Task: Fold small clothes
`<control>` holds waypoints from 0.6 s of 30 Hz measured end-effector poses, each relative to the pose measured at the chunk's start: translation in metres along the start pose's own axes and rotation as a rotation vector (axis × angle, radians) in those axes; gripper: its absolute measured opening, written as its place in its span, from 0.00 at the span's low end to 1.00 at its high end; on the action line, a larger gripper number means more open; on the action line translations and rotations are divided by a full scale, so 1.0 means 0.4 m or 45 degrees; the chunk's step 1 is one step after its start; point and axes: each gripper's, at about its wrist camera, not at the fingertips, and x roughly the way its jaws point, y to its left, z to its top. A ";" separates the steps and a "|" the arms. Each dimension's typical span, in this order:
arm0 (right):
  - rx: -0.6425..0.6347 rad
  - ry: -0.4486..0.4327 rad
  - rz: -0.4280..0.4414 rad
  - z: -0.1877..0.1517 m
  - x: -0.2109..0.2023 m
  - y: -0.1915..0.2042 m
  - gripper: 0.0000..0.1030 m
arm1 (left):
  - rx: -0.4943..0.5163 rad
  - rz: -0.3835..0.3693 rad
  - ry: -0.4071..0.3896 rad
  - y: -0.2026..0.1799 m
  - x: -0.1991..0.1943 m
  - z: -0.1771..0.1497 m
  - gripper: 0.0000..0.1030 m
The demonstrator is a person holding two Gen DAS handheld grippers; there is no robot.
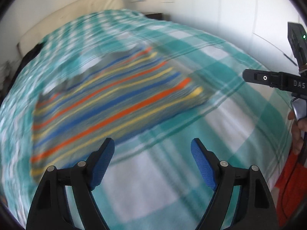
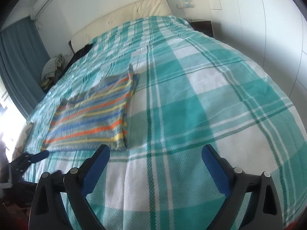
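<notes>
A striped garment (image 2: 90,115) in grey, orange, blue and yellow lies folded flat on the teal-and-white checked bedspread (image 2: 191,95), left of the middle. In the blurred left wrist view the garment (image 1: 115,99) sits just beyond the left finger. My left gripper (image 1: 152,147) is open with nothing between its blue pads, hovering over the bedspread (image 1: 220,124) near the garment's front edge. My right gripper (image 2: 155,153) is open and empty too, just right of the garment's near corner. The left gripper's fingers (image 2: 41,155) show at the left edge.
A cream headboard (image 2: 134,9) stands at the far end, with a dark nightstand (image 2: 203,26) to its right. A pile of clothes (image 2: 51,67) and a teal curtain (image 2: 17,57) are at the left. A hand (image 1: 297,126) holds the right gripper's black frame (image 1: 278,80).
</notes>
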 end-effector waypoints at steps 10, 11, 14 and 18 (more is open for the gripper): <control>0.099 0.052 0.300 0.190 0.071 -0.100 0.92 | 0.146 -0.013 0.021 -0.130 0.203 0.118 0.80; 0.082 0.091 0.361 0.223 0.104 -0.095 0.92 | 0.147 -0.018 0.011 -0.133 0.207 0.119 0.78; 0.062 0.229 0.562 0.334 0.258 -0.064 0.92 | 0.144 -0.046 -0.002 -0.140 0.213 0.121 0.57; 0.080 0.457 0.694 0.402 0.483 -0.005 0.83 | 0.120 -0.030 -0.010 -0.134 0.217 0.132 0.10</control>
